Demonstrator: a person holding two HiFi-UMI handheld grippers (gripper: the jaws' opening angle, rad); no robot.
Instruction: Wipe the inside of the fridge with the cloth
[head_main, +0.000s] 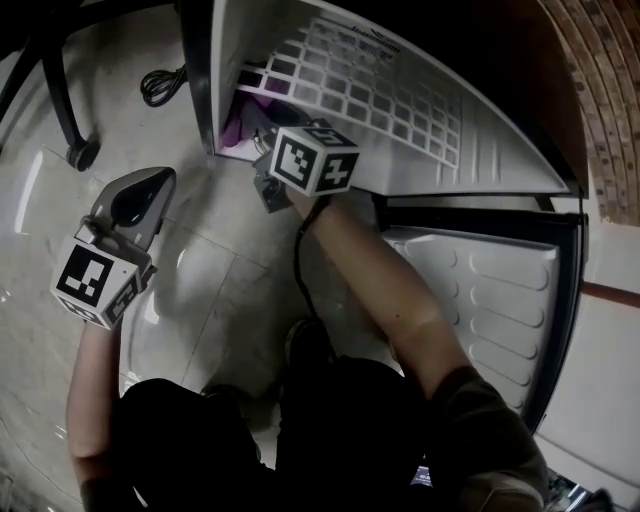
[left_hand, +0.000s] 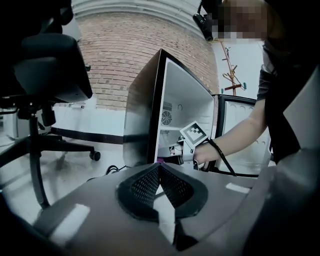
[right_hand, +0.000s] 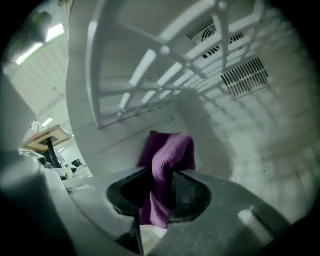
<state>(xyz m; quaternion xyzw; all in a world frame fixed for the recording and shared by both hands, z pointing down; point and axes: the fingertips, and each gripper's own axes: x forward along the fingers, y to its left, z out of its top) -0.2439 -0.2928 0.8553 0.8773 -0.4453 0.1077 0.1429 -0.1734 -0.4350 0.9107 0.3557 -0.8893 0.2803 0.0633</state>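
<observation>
The small fridge (head_main: 500, 150) stands open, with its white wire shelf (head_main: 370, 90) seen from above. My right gripper (head_main: 260, 138) reaches into the compartment under that shelf and is shut on a purple cloth (right_hand: 167, 160). The cloth stands up folded between the jaws, close to the white inner wall (right_hand: 225, 145), and a corner of the cloth (head_main: 238, 128) shows at the fridge's left edge. My left gripper (head_main: 148, 185) is held out over the floor to the left of the fridge, shut with nothing in it. From there the left gripper (left_hand: 159, 167) faces the open fridge (left_hand: 172, 112).
The fridge door (head_main: 490, 300) is swung open at the right. An office chair (left_hand: 45, 75) stands left of the fridge, its wheel (head_main: 82, 152) on the pale tiled floor. A black cable (head_main: 160, 85) lies coiled by the fridge's corner. Vent slots (right_hand: 242, 75) mark the back wall.
</observation>
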